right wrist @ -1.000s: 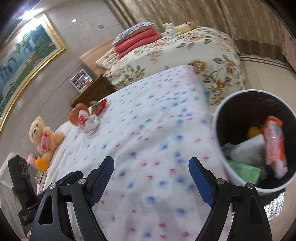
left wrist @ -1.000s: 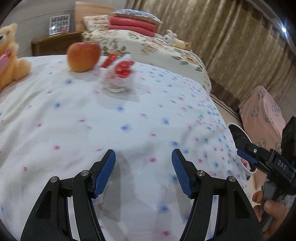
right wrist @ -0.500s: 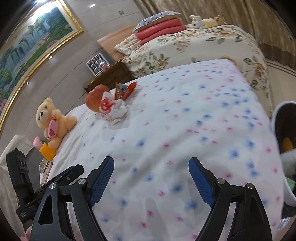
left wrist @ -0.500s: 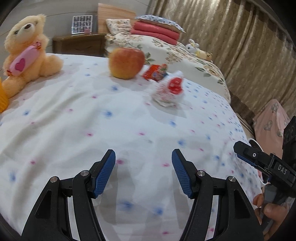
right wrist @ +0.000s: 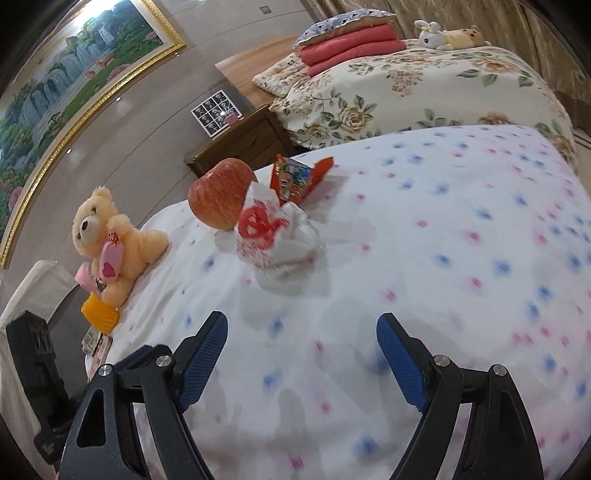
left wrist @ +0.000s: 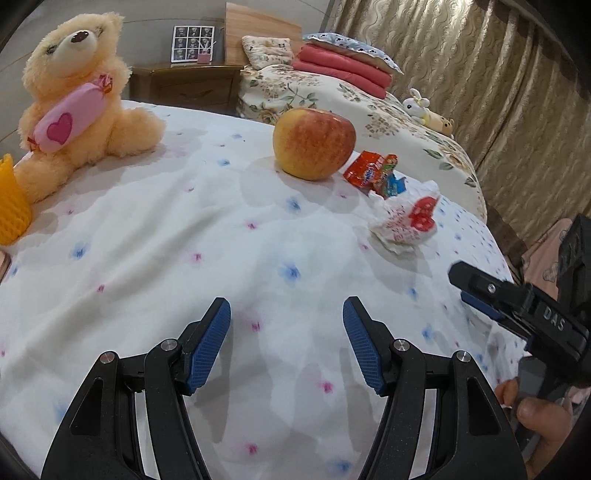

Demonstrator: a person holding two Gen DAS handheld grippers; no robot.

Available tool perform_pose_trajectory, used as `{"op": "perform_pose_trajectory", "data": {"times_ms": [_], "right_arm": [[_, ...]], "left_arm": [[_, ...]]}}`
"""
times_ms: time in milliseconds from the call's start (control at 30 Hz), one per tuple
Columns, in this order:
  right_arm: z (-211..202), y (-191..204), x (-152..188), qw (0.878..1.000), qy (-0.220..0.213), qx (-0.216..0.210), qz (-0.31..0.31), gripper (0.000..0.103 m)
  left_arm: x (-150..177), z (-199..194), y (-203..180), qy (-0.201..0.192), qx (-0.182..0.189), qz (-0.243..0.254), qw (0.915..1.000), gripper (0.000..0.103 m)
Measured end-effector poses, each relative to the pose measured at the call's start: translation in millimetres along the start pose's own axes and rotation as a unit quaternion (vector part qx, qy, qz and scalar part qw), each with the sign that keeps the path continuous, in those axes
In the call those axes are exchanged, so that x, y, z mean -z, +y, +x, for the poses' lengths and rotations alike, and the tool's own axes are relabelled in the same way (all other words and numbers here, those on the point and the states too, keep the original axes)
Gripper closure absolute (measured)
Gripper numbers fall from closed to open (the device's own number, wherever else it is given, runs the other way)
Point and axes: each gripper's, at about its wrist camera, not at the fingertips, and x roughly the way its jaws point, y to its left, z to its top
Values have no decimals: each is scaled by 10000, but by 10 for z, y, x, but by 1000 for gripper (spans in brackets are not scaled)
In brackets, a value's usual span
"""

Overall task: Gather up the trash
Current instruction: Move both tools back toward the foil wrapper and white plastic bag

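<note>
You are holding the left tongs (left wrist: 287, 345) released over the near part of the bed (left wrist: 155, 266), with nothing between the blue pads (left wrist: 207, 343). You are holding the right tongs (right wrist: 301, 360) released as well, jaws standing wide over the spotted bedsheet and gripping nothing. In the left wrist view, the right tongs are showing at the right edge, with your hand (left wrist: 537, 417) gripping the handle below them.

Farther along the bed, the trash is lying in two pieces. The crumpled white wrapper with red print (left wrist: 406, 219) is resting on the sheet, well apart from both tongs. Just behind it, the red snack packet (left wrist: 373, 173) is lying close to the wrapper and beside the apple (left wrist: 314, 142); whether packet and wrapper are touching cannot be told. The apple is sitting upright on the sheet, just left of the packet in the left wrist view.

To the left, the teddy bear (left wrist: 79, 96) is sitting on the bed, holding a pink candy-shaped cushion with a heart. A yellow cup (left wrist: 9, 201) is standing at the bear's foot, at the bed's edge.

Beyond the bed, a wooden nightstand (left wrist: 184, 86) is carrying a photo frame (left wrist: 192, 42). A second bed with a flowered cover (right wrist: 424, 85) is bearing folded red blankets (right wrist: 351, 46) and small soft toys (right wrist: 448, 35). Curtains (left wrist: 498, 92) are hanging behind, and a framed landscape painting (right wrist: 74, 77) is hanging on the wall.
</note>
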Motion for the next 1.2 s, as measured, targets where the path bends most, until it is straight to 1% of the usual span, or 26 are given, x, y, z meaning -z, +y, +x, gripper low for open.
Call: {"op": "perform_pose_trajectory", "data": {"times_ms": [200, 267, 300, 333, 367, 433, 500, 600, 667, 733, 833, 933, 1033, 1100, 1200], "right_arm": [[280, 56, -192, 10000, 12, -38, -28, 19], [365, 46, -252, 10000, -20, -19, 29, 23], [390, 46, -271, 10000, -23, -19, 34, 32], [430, 50, -292, 10000, 4, -31, 30, 51], [448, 47, -300, 10000, 38, -65, 23, 62], [465, 37, -298, 9997, 99, -243, -18, 71], [419, -3, -290, 9995, 85, -315, 11, 72], [259, -161, -269, 9992, -50, -335, 225, 73], [106, -312, -237, 9989, -193, -266, 348, 73], [-50, -490, -190, 9983, -315, -101, 488, 73], [-251, -729, -118, 9957, -517, 89, 764, 73], [-349, -913, -65, 9920, -622, 74, 1097, 73], [-310, -999, -50, 9890, -592, -70, 1353, 73], [-292, -948, -62, 9902, -606, 4, 1259, 73], [-266, -860, -78, 9925, -608, 131, 1056, 73]], "left_arm": [[-138, 131, 9, 36, -39, 62, 10000, 38], [-172, 184, -8, 76, -31, 76, 9999, 38], [-181, 194, -22, 84, -30, 92, 9999, 38], [-197, 217, -52, 90, -28, 130, 9999, 38], [-210, 233, -75, 92, -25, 156, 9998, 38], [-243, 270, -126, 100, 2, 193, 9998, 38], [-284, 318, -196, 95, 55, 228, 9997, 38], [-352, 407, -343, 99, 145, 348, 9992, 38], [-408, 461, -467, 57, 223, 475, 9986, 38], [-459, 530, -607, -30, 254, 652, 9975, 37], [-561, 689, -773, -49, 263, 850, 9960, 34], [-691, 825, -909, -115, 317, 952, 9949, 30], [-802, 943, -1028, -197, 294, 1039, 9940, 26], [-866, 1036, -1118, -192, 227, 1116, 9933, 21], [-934, 1128, -1210, -219, 170, 1153, 9929, 20]]}}
